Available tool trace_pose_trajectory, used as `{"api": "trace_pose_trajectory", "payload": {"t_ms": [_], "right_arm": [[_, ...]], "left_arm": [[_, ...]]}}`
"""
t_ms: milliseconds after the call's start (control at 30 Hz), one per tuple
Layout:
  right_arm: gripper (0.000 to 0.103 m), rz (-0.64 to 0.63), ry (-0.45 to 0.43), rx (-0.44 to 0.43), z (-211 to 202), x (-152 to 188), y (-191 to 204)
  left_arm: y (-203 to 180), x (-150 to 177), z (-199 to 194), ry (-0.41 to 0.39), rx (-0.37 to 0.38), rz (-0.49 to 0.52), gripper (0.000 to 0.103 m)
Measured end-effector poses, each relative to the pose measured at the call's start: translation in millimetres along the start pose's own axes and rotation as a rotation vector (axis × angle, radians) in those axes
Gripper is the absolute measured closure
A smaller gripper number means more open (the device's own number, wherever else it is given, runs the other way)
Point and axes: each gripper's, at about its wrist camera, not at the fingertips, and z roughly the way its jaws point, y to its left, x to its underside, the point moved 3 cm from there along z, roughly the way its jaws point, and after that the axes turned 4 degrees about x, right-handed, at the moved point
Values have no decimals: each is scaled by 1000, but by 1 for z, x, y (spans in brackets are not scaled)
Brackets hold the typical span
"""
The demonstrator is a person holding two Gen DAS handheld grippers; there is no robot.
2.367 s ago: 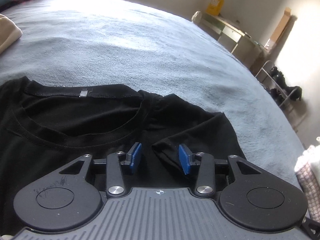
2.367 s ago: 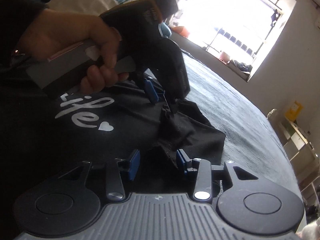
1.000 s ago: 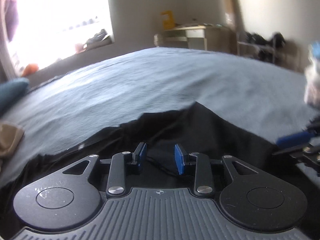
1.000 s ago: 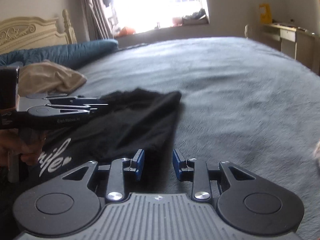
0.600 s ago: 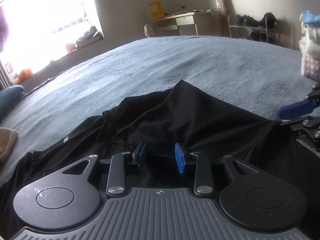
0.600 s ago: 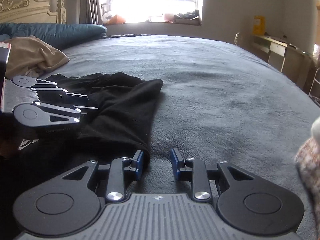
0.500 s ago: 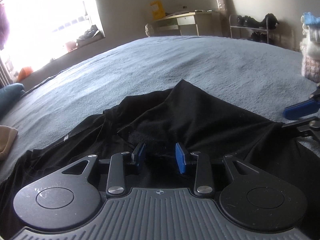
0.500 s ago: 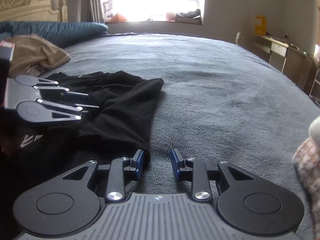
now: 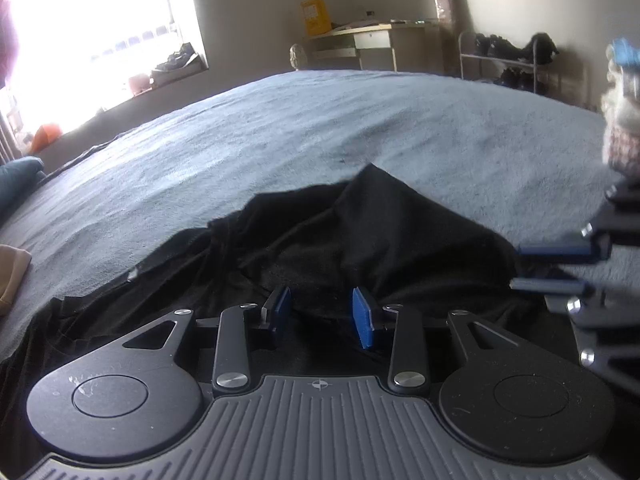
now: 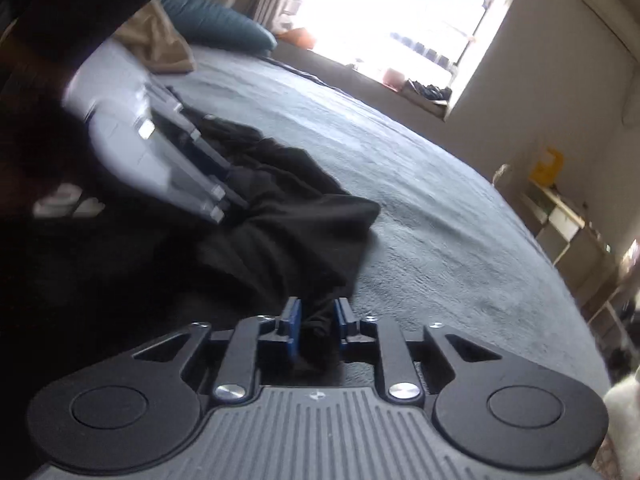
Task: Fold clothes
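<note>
While the black t-shirt (image 9: 360,236) lies bunched on the grey bed (image 9: 320,128), we see our left gripper (image 9: 322,314) low over it with its blue fingers (image 9: 362,316) spread apart, cloth lying beneath and between them but not pinched. Our right gripper (image 10: 316,324) has its fingers (image 10: 292,326) clenched on a fold of the shirt's hem edge, fabric bunched between the pads and running away toward the sleeve (image 10: 320,208). In the left view the right gripper shows at the right edge, blurred, touching the shirt's side. Half a second ago the right fingers stood parted beside the shirt's edge with bare bed between them; now they grip cloth, and that view has tilted. Left fingers sit slightly wider than before. A tan garment (image 10: 160,44) lies well apart near the pillow (image 10: 216,26).
</note>
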Motion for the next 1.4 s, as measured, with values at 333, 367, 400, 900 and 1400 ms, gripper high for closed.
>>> {"api": "trace_pose_trajectory", "payload": {"t_ms": [333, 367, 400, 900, 1400], "right_arm": [[88, -88, -16, 20, 9, 9, 18], [88, -84, -17, 16, 10, 10, 17], [88, -79, -17, 12, 11, 10, 17], [89, -27, -16, -17, 22, 12, 8], [85, 98, -18, -60, 5, 5, -12]], "left_arm": [[-33, -41, 45, -13, 162, 65, 69], [-39, -46, 52, -12, 186, 75, 69], [-43, -49, 60, -5, 201, 82, 69], [28, -80, 110, 28, 88, -288, 69], [81, -35, -88, -15, 12, -231, 68]]}}
